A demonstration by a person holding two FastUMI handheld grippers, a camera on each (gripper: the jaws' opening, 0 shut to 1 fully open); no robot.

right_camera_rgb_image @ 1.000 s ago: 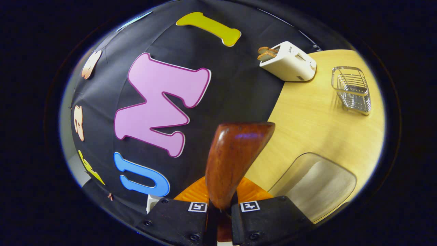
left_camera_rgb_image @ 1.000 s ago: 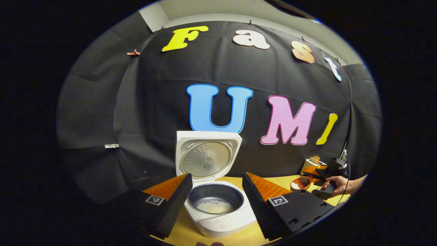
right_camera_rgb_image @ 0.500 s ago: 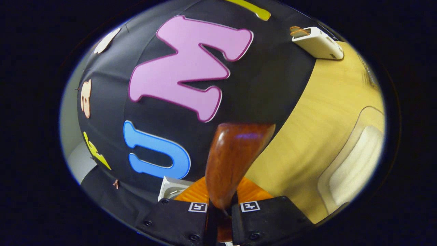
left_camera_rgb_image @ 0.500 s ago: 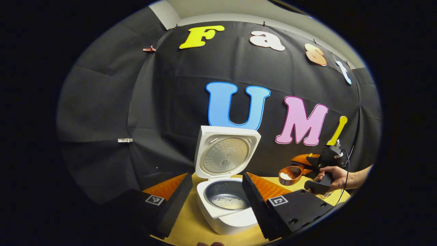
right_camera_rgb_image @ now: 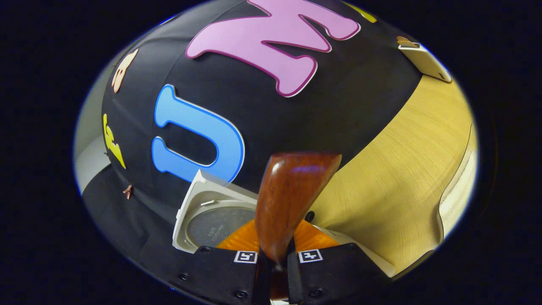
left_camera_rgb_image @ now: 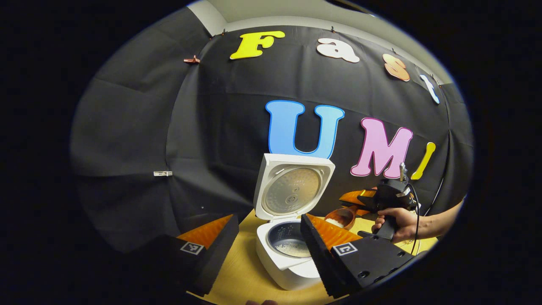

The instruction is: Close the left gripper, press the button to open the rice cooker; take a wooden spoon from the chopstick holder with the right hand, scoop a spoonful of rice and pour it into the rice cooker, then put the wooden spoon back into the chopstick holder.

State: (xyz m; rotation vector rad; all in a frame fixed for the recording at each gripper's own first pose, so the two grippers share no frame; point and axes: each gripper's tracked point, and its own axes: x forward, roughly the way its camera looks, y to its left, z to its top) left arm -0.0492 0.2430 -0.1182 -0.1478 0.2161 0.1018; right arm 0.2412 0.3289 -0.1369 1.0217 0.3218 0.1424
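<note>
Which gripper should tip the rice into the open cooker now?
Right. The right gripper is shut on the brown wooden spoon, loaded with rice, near the open white rice cooker. The left gripper is open, holding nothing.

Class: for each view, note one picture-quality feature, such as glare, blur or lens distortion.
Left gripper view: fisheye bends the booth wall; the rice cooker is sharp. Right gripper view: a bluish glare spot sits on the wooden spoon, and the table curves strongly.

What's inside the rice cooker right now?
White rice lies in the cooker's dark pot. The left tongs cover the pot's right part.
</note>
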